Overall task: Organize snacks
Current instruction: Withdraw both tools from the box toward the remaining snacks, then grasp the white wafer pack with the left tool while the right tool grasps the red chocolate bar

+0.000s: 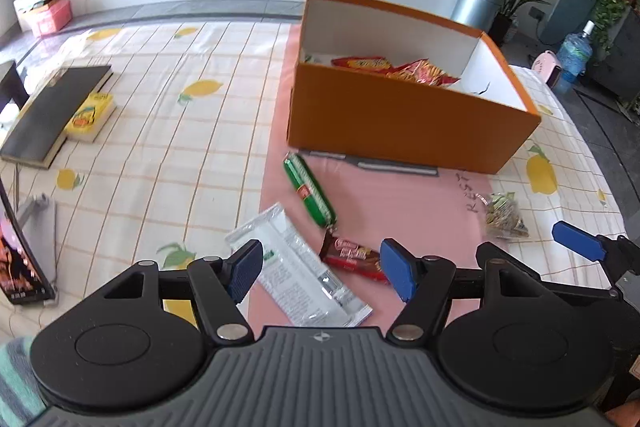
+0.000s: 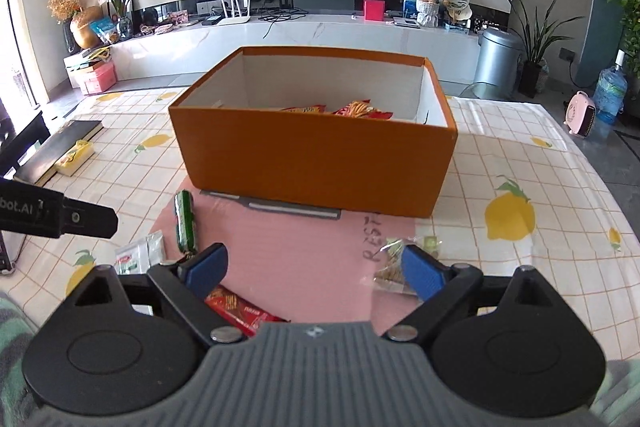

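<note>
Left wrist view
- Left gripper [image 1: 321, 273]: spread wide, holding nothing, hovering over the pink mat [image 1: 420, 203] on the table [image 1: 160, 131].
- White packet [image 1: 298, 267]: lies flat directly under the open jaws, nearer the left finger.
- Red-brown snack bar [image 1: 352, 259]: just inside the right finger, touching the white packet's edge.
- Green roll [image 1: 309, 189]: ahead of the gripper, lying diagonally on the mat, its near end close to the snack bar.
- Orange box [image 1: 400, 123]: farther ahead and to the right, open-topped, with red snack bags [image 1: 400, 67] inside.
- Clear nut bag [image 1: 504, 217]: off to the right, at the mat's edge.
- Right gripper [image 1: 580, 241]: only one blue finger shows at the far right, beside the nut bag.

Right wrist view
- Right gripper [image 2: 314, 267]: wide open, empty, above the mat.
- Nut bag [image 2: 394, 263]: just behind the right finger, partly hidden by it.
- Snack bar [image 2: 236, 311]: below the left finger.
- Green roll [image 2: 185, 223]: ahead left.
- Orange box [image 2: 312, 163]: straight ahead.
</note>
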A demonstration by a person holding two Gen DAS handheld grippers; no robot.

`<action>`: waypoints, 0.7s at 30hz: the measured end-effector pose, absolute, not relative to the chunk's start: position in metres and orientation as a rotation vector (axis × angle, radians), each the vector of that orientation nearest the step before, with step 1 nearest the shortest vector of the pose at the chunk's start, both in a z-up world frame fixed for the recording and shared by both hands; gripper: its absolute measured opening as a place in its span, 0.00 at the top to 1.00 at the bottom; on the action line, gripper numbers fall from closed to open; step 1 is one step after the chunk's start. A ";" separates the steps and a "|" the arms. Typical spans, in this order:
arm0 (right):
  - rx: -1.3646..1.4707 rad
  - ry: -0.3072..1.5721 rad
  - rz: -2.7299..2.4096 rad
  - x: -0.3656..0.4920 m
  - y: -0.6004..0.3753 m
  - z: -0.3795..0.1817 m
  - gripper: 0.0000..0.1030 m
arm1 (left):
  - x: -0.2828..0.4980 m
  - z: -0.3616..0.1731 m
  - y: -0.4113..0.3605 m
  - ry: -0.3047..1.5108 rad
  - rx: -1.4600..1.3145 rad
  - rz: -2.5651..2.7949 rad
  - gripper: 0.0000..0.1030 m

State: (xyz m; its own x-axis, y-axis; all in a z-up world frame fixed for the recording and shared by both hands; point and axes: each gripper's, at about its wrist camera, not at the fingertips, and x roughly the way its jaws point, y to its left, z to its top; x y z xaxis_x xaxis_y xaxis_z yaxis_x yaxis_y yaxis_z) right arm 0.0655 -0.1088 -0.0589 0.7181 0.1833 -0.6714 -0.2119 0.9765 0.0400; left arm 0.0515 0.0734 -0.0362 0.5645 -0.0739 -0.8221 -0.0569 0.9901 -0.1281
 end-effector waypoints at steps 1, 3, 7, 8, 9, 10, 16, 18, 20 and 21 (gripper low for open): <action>-0.052 0.735 0.227 0.063 -0.107 -0.063 0.12 | 0.050 -0.043 0.074 0.984 -0.159 0.007 0.23; -0.080 0.726 0.247 0.060 -0.103 -0.070 0.12 | 0.046 -0.056 0.074 1.006 -0.183 0.022 0.23; -0.134 0.738 0.293 0.061 -0.094 -0.084 0.13 | 0.053 -0.078 0.070 1.048 -0.192 0.066 0.23; -0.141 0.747 0.304 0.063 -0.093 -0.087 0.13 | 0.055 -0.083 0.070 1.064 -0.192 0.086 0.23; -0.148 0.759 0.317 0.064 -0.092 -0.091 0.13 | 0.058 -0.088 0.069 1.081 -0.197 0.105 0.23; -0.157 0.771 0.327 0.066 -0.089 -0.095 0.13 | 0.060 -0.092 0.069 1.088 -0.203 0.111 0.23; -0.214 0.833 0.411 0.078 -0.074 -0.110 0.13 | 0.069 -0.112 0.071 1.134 -0.246 0.152 0.23; -0.250 0.839 0.423 0.080 -0.067 -0.114 0.13 | 0.072 -0.116 0.071 1.144 -0.270 0.146 0.22; -0.265 0.848 0.423 0.083 -0.063 -0.117 0.13 | 0.075 -0.120 0.071 1.151 -0.279 0.150 0.19; -0.264 0.857 0.422 0.085 -0.062 -0.119 0.13 | 0.076 -0.121 0.071 1.146 -0.276 0.157 0.16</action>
